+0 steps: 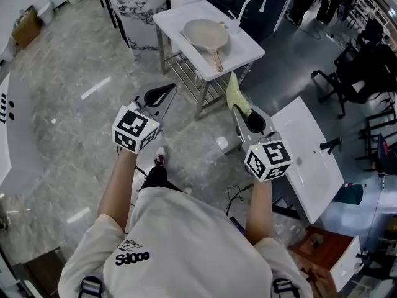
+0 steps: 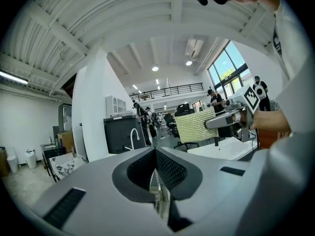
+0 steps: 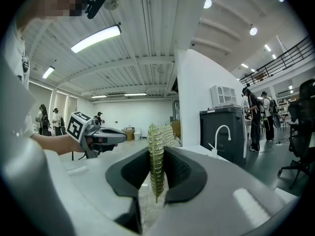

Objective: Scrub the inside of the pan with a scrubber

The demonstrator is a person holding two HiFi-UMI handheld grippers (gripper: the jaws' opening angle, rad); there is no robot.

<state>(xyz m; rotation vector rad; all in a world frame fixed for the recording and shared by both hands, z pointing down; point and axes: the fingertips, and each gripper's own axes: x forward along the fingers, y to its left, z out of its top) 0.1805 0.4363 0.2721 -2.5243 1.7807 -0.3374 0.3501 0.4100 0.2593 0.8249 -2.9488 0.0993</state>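
Marble floor separates you from the sink table (image 1: 173,18) at 12 o'clock, where the pan (image 1: 206,33) lies. Your right gripper (image 1: 240,107) pinches the soft, light scrubber (image 1: 235,95) by its edge. Your left gripper (image 1: 169,89), jaws together, holds nothing. The pan looks rigid, so steady it by its handle (image 1: 217,59).

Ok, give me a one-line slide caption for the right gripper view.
Right gripper shut on a yellow-green scrubber, left gripper held beside it, faucet beyond.
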